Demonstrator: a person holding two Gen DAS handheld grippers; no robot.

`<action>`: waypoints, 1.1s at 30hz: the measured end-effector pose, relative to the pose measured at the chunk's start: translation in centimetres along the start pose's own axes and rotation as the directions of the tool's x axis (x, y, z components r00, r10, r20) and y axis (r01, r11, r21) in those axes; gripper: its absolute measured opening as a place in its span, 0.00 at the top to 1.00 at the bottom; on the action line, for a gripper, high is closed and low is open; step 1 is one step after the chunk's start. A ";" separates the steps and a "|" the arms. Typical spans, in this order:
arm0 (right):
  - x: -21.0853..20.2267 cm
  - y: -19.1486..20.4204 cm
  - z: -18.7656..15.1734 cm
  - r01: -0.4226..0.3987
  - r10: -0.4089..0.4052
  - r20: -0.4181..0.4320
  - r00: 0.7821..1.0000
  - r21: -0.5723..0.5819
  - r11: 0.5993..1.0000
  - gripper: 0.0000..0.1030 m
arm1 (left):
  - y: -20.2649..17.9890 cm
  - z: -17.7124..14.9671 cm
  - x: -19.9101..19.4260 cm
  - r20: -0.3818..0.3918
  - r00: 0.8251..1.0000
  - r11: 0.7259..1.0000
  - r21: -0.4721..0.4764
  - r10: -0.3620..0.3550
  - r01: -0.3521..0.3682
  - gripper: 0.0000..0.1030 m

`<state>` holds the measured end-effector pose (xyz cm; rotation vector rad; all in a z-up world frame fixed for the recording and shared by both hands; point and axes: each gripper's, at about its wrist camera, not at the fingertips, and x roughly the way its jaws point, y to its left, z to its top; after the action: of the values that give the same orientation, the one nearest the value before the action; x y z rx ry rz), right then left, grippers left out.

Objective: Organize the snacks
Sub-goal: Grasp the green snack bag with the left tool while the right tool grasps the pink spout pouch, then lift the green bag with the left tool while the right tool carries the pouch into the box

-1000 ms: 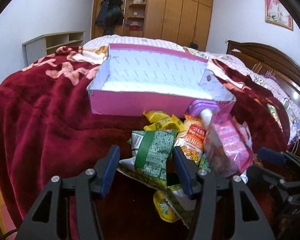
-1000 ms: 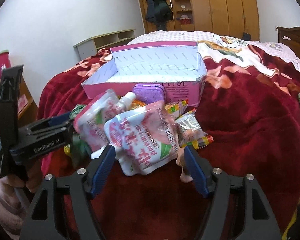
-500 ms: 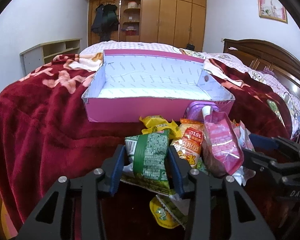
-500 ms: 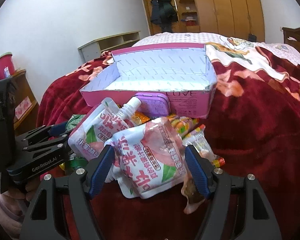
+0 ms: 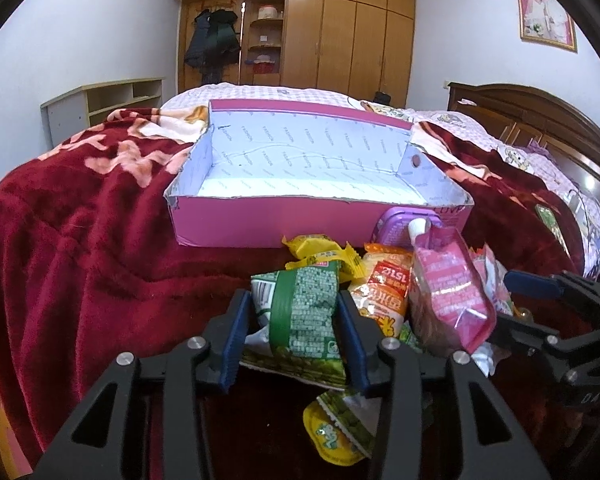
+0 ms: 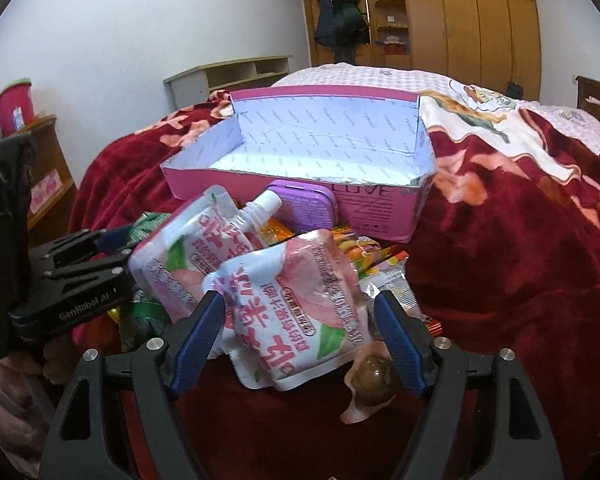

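On the red blanket (image 5: 80, 264), in front of the pink box (image 5: 260, 224), your snacks lie heaped so that much of the pile hides itself: the orange packet (image 5: 384, 292) is half covered by its neighbours, the purple tin (image 6: 304, 208) shows only its top edge in the left view, and the wrappers under the two pouches are too crowded to count. Your left gripper (image 5: 296, 332) has just been closing and now has both blue pads pressed on the green packet (image 5: 304, 312), which sits between them at the near edge of the heap; a second green and yellow packet (image 5: 340, 432) lies below it, partly cut off by the gripper's frame. Your right gripper (image 6: 300, 336) stands apart around the nearer pink pouch (image 6: 296, 312); the left pad looks to touch the pouch's edge, while the right pad stands clear of it. You can count two pink pouches, the farther one (image 6: 192, 256) with a white spout, two yellow wrapped sweets (image 5: 316, 248), one purple tin, one brown sweet (image 6: 372, 380) in clear wrap by the right pad, and one box, empty inside. Readable writing is scarce: "LOVE" on the box front, "GenRobot.AI" on the side of the left gripper in the right view, and "DAS" on the right gripper in the left view. The printing on the pouches is upside down and not legible.
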<state>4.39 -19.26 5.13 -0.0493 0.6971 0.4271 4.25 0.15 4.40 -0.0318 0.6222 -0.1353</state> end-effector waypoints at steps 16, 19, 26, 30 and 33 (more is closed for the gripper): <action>1.3 -0.4 1.3 -0.065 0.065 -0.005 0.998 0.006 0.998 0.28 | 0.3 0.1 0.0 0.006 1.000 1.000 0.005 -0.016 0.016 0.58; 1.0 -0.7 1.2 -0.074 0.074 0.001 0.997 0.036 0.997 0.30 | 0.5 0.1 -0.5 0.007 1.000 1.000 -0.005 -0.027 0.027 0.59; -0.3 -0.5 0.9 -0.073 0.070 0.046 0.997 0.071 0.995 0.31 | 1.1 -0.1 -1.8 0.019 0.999 0.999 -0.027 -0.031 0.031 0.59; -1.3 -0.6 0.7 -0.070 0.064 0.065 0.996 0.095 0.993 0.31 | 1.6 0.1 -2.5 0.031 0.999 0.999 -0.045 -0.027 0.028 0.59; -2.0 -0.7 0.7 -0.068 0.061 0.076 0.995 0.101 0.993 0.31 | 1.8 0.2 -3.2 0.045 0.999 0.999 -0.047 -0.019 0.021 0.59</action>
<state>3.71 -20.47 6.83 0.0864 0.6490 0.4520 2.00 2.33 6.34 -0.0871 0.5803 -0.1386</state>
